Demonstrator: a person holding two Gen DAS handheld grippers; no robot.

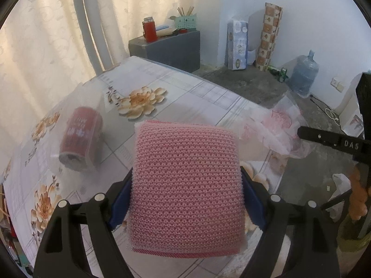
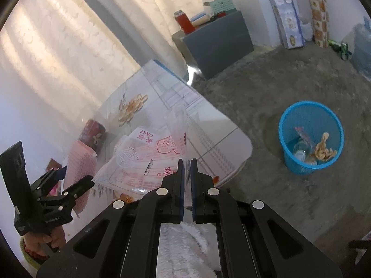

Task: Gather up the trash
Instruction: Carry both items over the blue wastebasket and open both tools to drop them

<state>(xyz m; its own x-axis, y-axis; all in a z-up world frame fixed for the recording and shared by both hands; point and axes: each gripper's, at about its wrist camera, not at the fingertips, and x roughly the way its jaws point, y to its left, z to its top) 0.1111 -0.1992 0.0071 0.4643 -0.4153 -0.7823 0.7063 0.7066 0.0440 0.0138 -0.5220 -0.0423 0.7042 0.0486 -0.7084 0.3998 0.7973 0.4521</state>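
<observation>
The table (image 2: pixel 208 125) fills the space ahead of me, its rounded corner jutting toward bare floor (image 2: pixel 255 88), and the blue bin (image 2: pixel 287 125) stands on that floor well clear of the corner, already holding scraps. In my left gripper (image 1: pixel 185 185) I carry a pink mesh pad (image 1: pixel 185 185), the jaws wide and pressing its two sides so it hangs above the tabletop. My right gripper (image 2: pixel 187 162) is pinched nearly closed on a clear cake wrapper (image 2: pixel 143 159), lifted off the table beside the corner. A red can (image 1: pixel 81 136) lies on its side behind, untouched.
</observation>
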